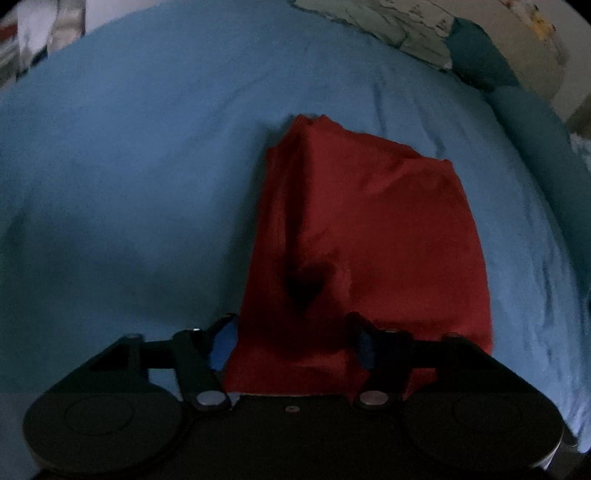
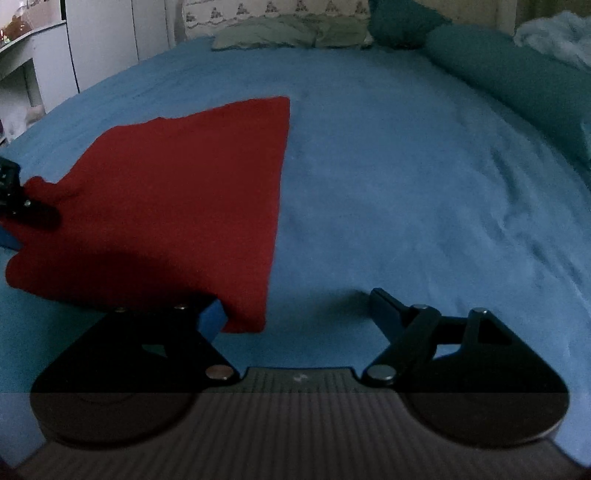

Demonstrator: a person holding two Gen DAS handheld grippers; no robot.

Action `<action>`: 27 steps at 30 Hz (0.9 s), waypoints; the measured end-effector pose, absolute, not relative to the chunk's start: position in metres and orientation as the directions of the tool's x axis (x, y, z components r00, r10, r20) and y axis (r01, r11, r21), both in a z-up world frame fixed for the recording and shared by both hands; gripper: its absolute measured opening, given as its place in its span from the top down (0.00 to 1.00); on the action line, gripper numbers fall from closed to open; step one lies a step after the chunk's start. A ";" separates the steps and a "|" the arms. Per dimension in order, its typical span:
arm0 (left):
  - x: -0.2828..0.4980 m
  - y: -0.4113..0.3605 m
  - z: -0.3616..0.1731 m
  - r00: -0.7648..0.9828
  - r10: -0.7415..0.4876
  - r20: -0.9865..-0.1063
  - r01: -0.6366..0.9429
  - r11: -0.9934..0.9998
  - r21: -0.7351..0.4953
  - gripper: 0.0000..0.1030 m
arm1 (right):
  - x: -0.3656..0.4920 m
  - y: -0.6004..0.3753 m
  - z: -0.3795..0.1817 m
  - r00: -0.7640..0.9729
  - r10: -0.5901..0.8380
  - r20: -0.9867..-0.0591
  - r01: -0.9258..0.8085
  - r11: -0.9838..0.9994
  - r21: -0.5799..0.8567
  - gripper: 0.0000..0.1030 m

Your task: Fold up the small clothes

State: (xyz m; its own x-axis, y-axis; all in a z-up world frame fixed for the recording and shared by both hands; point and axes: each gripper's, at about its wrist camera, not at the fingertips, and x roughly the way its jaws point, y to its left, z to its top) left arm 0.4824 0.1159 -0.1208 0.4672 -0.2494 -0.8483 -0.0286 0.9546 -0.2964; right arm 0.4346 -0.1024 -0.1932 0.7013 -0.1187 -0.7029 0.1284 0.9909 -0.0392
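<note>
A red garment (image 1: 369, 229) lies folded on the blue bedsheet (image 1: 129, 166). My left gripper (image 1: 295, 332) is down over its near edge, jaws partly apart. The cloth puckers into a dark fold between the blue-padded fingers (image 1: 223, 343). In the right wrist view the same garment (image 2: 184, 192) spreads to the left, and the left gripper (image 2: 22, 199) shows at the far left edge against a bunched part of it. My right gripper (image 2: 295, 306) stands wide open low over the bed. Its left finger (image 2: 212, 317) touches the garment's near right corner, and its right finger rests over bare sheet.
Pale green pillows (image 2: 288, 35) and a teal bolster (image 2: 509, 70) lie along the far and right sides of the bed. White furniture (image 2: 92, 44) stands beyond the bed at the left. Blue sheet (image 2: 406, 184) stretches to the right of the garment.
</note>
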 end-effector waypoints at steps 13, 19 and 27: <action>0.456 0.135 -0.133 0.450 -0.214 -0.867 -0.032 0.966 -0.255 0.92 | 0.429 -0.117 -0.192 0.690 -0.108 -0.715 0.065 0.994 -0.087 0.14; 0.447 0.132 -0.134 0.471 -0.190 -0.861 -0.011 0.975 -0.221 0.91 | 0.431 -0.122 -0.194 0.700 -0.069 -0.711 -0.006 0.995 -0.103 0.13; 0.441 0.134 -0.076 0.528 -0.114 -0.842 0.056 0.994 -0.099 0.85 | 0.422 -0.147 -0.147 0.656 0.063 -0.752 -0.070 0.997 0.022 0.11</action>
